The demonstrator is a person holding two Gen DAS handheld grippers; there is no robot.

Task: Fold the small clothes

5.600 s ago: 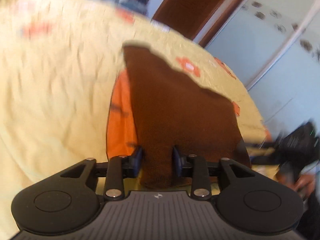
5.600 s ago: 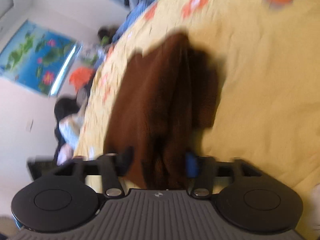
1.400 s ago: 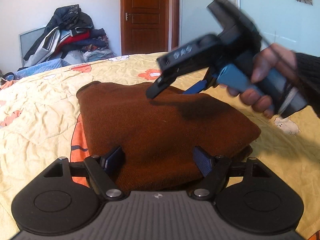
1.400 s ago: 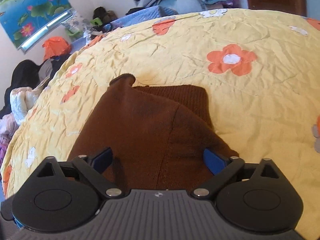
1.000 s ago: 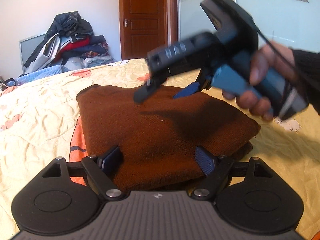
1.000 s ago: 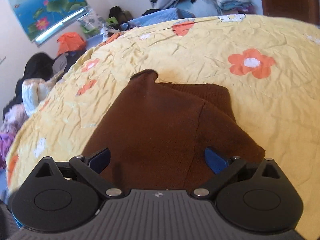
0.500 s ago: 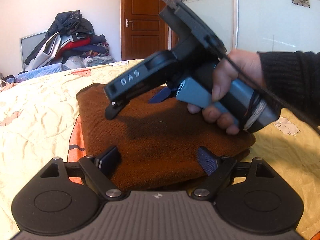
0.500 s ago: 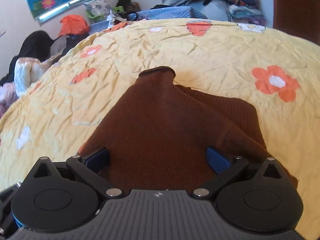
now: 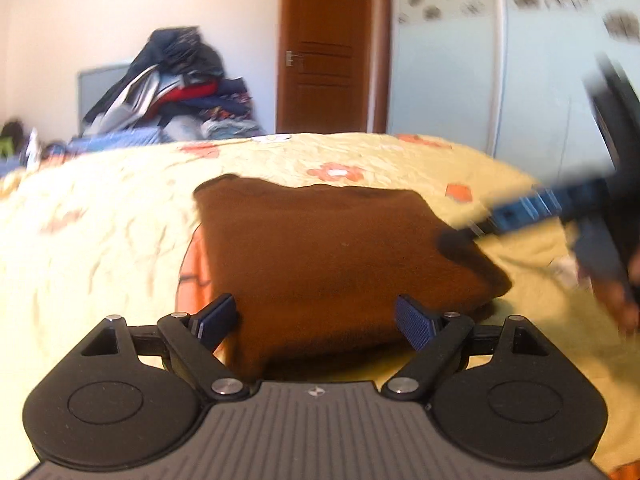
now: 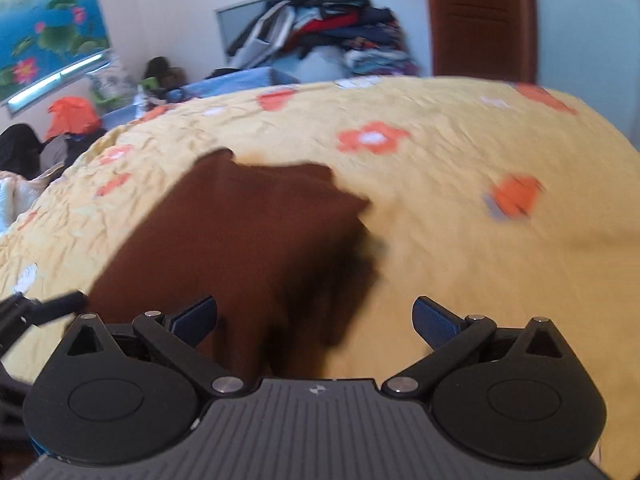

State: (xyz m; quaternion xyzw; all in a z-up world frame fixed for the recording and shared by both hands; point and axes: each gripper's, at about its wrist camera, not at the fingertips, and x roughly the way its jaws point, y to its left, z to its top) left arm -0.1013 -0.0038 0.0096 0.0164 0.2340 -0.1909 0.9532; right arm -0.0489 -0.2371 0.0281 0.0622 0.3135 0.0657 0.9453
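A folded brown knit garment (image 9: 332, 256) lies flat on the yellow flowered bedspread (image 9: 100, 232). My left gripper (image 9: 316, 322) stands open at the garment's near edge, its blue pads apart and pressing on nothing. My right gripper (image 10: 314, 318) is open too, wide, over the near corner of the same brown garment (image 10: 244, 240). In the left wrist view the right gripper (image 9: 472, 236) shows as a blur at the garment's right side, held by a hand (image 9: 616, 292). The left gripper's tip (image 10: 60, 304) shows at the left edge of the right wrist view.
An orange cloth (image 9: 192, 268) peeks out under the garment's left side. A heap of clothes (image 9: 172, 84) sits beyond the bed by a wooden door (image 9: 332, 48). Wardrobe panels (image 9: 520, 72) stand at right. More clothes and an orange bag (image 10: 72, 120) lie at the far left.
The right gripper has swung from above the garment's middle out to its right side. The left gripper has shifted a little; the garment lies as before.
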